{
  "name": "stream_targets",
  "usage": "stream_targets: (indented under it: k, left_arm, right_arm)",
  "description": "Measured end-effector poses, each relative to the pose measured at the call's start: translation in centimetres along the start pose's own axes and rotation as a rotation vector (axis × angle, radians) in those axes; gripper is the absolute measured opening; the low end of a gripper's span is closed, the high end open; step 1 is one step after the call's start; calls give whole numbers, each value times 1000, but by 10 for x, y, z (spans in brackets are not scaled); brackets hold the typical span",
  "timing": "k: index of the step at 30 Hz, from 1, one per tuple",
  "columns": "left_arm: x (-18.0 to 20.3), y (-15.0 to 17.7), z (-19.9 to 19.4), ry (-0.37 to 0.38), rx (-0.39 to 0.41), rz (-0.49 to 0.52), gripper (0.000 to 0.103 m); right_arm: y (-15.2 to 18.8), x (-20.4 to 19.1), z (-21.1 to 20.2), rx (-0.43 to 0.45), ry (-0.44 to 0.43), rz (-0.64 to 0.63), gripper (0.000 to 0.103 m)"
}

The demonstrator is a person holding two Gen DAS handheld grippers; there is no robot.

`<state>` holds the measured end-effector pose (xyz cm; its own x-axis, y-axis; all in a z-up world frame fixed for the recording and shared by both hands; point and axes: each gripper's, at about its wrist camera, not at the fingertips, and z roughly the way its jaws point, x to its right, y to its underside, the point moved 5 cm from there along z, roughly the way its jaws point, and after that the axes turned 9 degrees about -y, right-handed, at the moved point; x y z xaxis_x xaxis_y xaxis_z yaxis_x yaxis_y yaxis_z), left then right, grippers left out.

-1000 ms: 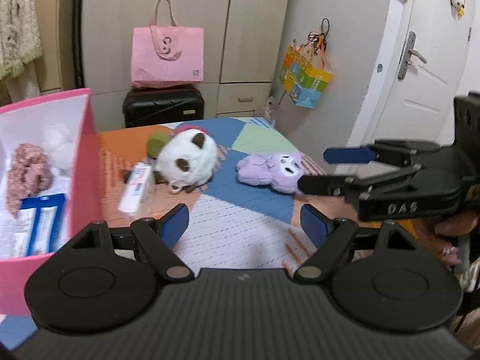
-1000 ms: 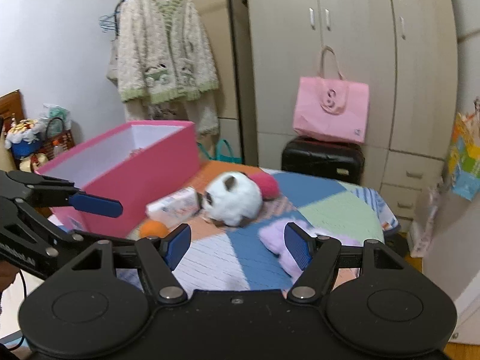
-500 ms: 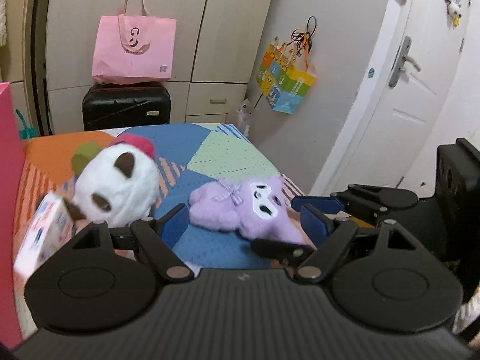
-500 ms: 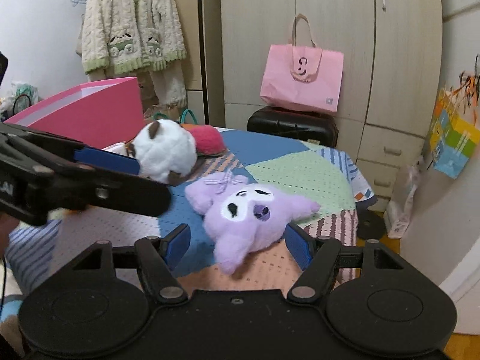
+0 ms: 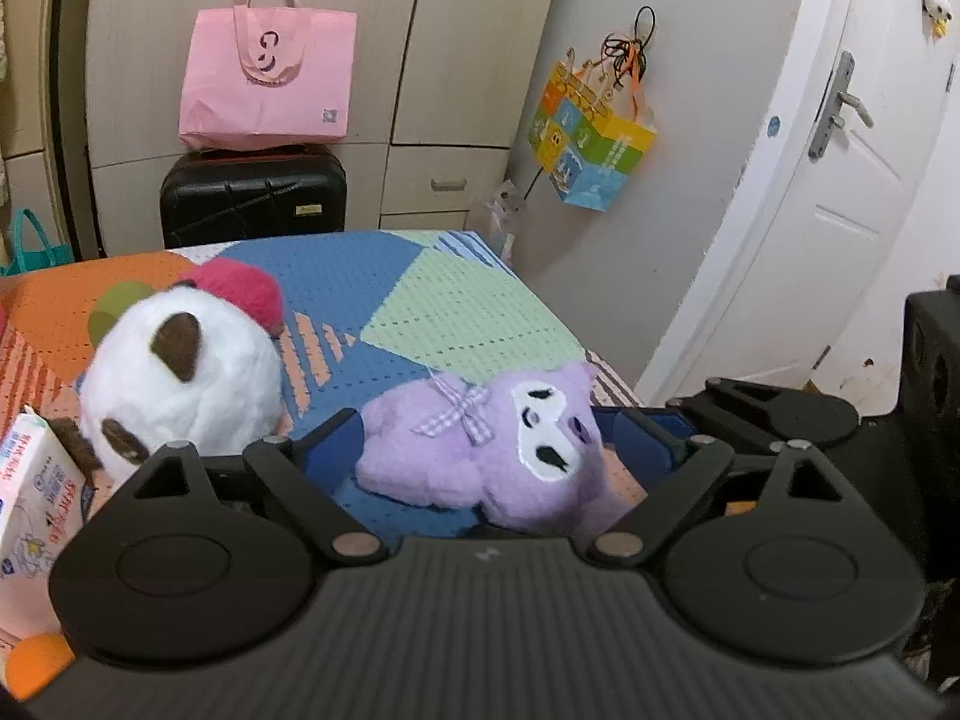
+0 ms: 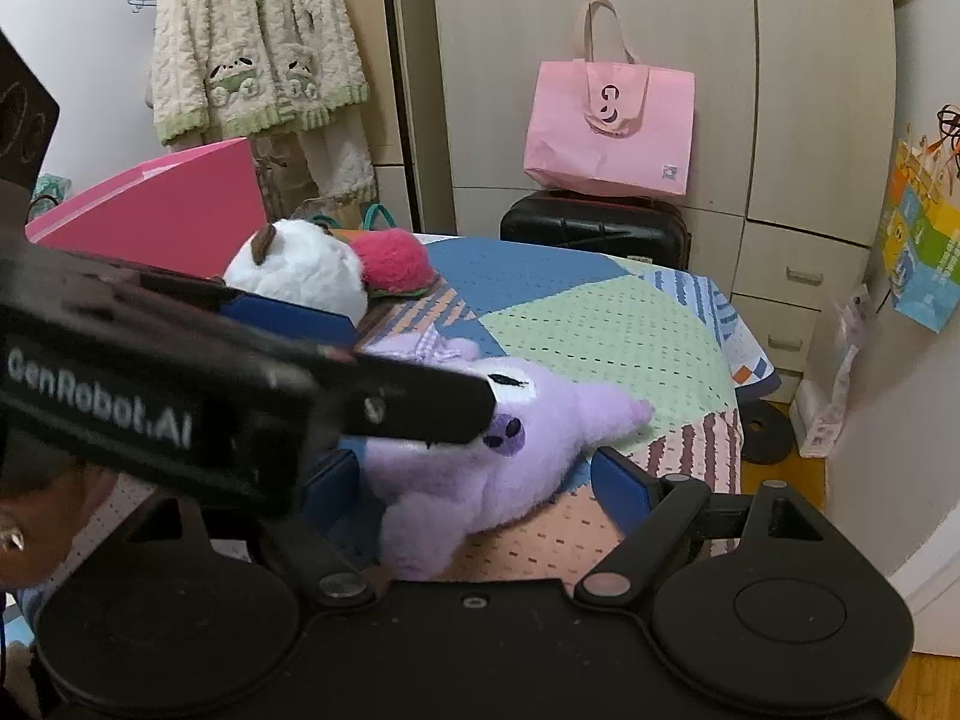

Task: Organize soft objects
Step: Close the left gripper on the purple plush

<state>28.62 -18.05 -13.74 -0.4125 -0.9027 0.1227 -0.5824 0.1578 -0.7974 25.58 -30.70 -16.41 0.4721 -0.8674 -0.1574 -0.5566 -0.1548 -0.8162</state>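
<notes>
A purple plush toy [image 5: 498,450] with a white face and a checked bow lies on the patchwork tablecloth [image 5: 456,312]. My left gripper [image 5: 489,450] is open, with the plush between its blue pads. My right gripper [image 6: 477,486] is open too and straddles the same plush [image 6: 480,474] from the other side. The left gripper's black arm [image 6: 240,372] crosses the right wrist view over the plush. A white and brown round plush [image 5: 180,378] lies to the left, with a pink fuzzy item [image 5: 240,294] behind it. The pink box [image 6: 156,222] stands at the left.
A white tissue pack [image 5: 36,504] and an orange ball [image 5: 36,660] lie at the lower left. A black suitcase [image 5: 252,195] with a pink tote bag [image 5: 264,78] stands behind the table. The table edge runs along the right, near a white door [image 5: 840,180].
Both grippers have moved forward and down onto the purple plush, which now lies between each pair of open fingers. The pink box has slid out of the left wrist view.
</notes>
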Motion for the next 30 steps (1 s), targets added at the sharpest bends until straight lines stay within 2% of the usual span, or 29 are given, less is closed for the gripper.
stream_targets:
  k: [7, 9, 10, 16, 24, 30]
  left_arm:
    - [3, 4, 4, -17, -24, 16, 91]
    - [2, 4, 7, -6, -59, -2, 90]
    - [1, 4, 7, -6, -58, -13, 88]
    - [12, 8, -3, -25, -8, 27, 86]
    - [18, 15, -20, -40, -10, 25, 86]
    - [14, 24, -35, -57, -41, 22, 81]
  right_arm:
    - [1, -6, 4, -9, 0, -31, 93]
    - [1, -8, 4, -3, 13, -47, 91]
    - [0, -10, 3, 1, 12, -52, 86]
    - [0, -7, -1, 25, 34, -23, 70]
    - [6, -17, -12, 56, 42, 11, 67]
    - [13, -32, -22, 73, 34, 18, 65]
